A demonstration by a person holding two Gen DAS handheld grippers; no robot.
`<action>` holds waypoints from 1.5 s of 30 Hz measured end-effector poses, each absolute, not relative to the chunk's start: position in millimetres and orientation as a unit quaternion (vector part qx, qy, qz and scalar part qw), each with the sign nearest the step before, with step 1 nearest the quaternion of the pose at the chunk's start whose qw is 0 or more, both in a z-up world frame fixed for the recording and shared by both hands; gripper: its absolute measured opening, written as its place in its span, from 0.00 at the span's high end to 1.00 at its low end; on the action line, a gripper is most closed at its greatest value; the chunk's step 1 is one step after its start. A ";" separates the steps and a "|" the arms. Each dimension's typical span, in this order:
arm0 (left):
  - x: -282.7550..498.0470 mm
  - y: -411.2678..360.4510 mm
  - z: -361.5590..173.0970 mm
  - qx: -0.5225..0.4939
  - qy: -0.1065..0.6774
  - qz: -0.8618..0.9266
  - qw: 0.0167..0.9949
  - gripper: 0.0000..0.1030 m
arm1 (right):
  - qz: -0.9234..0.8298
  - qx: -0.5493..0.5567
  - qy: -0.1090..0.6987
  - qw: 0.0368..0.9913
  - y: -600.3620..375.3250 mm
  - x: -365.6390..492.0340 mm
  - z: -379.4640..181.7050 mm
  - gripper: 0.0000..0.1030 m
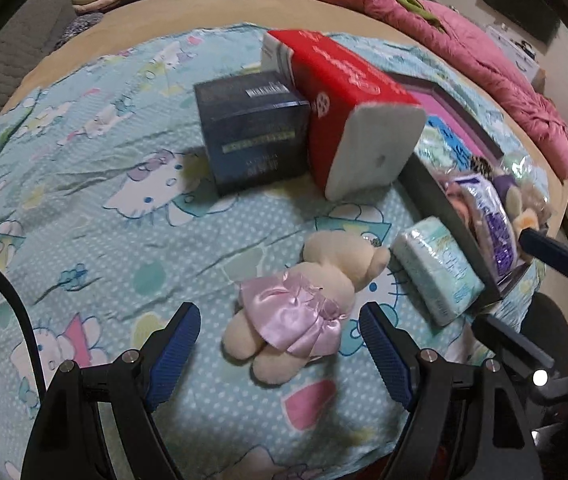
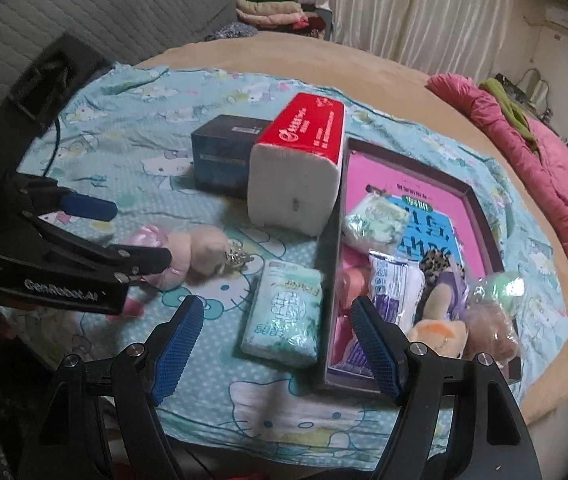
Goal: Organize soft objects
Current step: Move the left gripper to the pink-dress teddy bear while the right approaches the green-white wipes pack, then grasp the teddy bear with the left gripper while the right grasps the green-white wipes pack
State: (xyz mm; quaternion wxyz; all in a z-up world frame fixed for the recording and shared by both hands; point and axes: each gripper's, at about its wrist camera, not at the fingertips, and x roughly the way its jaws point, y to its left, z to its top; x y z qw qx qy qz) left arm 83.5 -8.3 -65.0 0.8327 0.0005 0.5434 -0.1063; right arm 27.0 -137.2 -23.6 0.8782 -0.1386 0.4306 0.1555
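A cream teddy bear in a pink satin dress (image 1: 304, 300) lies on the Hello Kitty sheet. My left gripper (image 1: 280, 344) is open with its fingers on either side of the bear's legs. In the right wrist view the bear (image 2: 200, 248) shows partly hidden behind the left gripper (image 2: 132, 236). A pale green tissue pack (image 2: 284, 316) lies beside the dark box tray (image 2: 334, 240). My right gripper (image 2: 276, 344) is open and empty, above the pack and the tray's near-left edge. The tray holds several soft toys and packets, among them a purple packet (image 2: 392, 292) and an orange plush (image 2: 440, 332).
A red tissue pack (image 1: 356, 112) and a dark blue box (image 1: 252, 132) stand at the middle of the sheet. A pink quilt (image 1: 464, 52) lies along the right. Folded clothes (image 2: 272, 6) are stacked at the back. The green tissue pack (image 1: 440, 268) leans on the tray (image 1: 444, 204).
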 end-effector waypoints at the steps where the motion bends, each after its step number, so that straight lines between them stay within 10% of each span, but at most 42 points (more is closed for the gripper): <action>1: 84.9 -10.5 -66.8 0.003 0.546 -0.107 0.831 0.21 | 0.155 -0.138 0.432 0.878 -137.5 27.4 -23.9 0.25; 22: 104.3 -4.2 -88.9 -0.035 0.558 -0.146 0.816 0.44 | 0.111 -0.284 0.440 0.845 -93.7 42.3 -76.7 0.27; 33: 103.7 5.8 -90.5 -0.063 0.555 -0.150 0.816 0.45 | 0.080 -0.359 0.425 0.827 -83.1 60.7 -106.7 0.65; 45: 82.5 10.3 -54.6 -0.089 0.515 -0.138 0.841 0.45 | 0.182 -0.087 0.419 0.885 -146.9 68.0 -32.9 0.73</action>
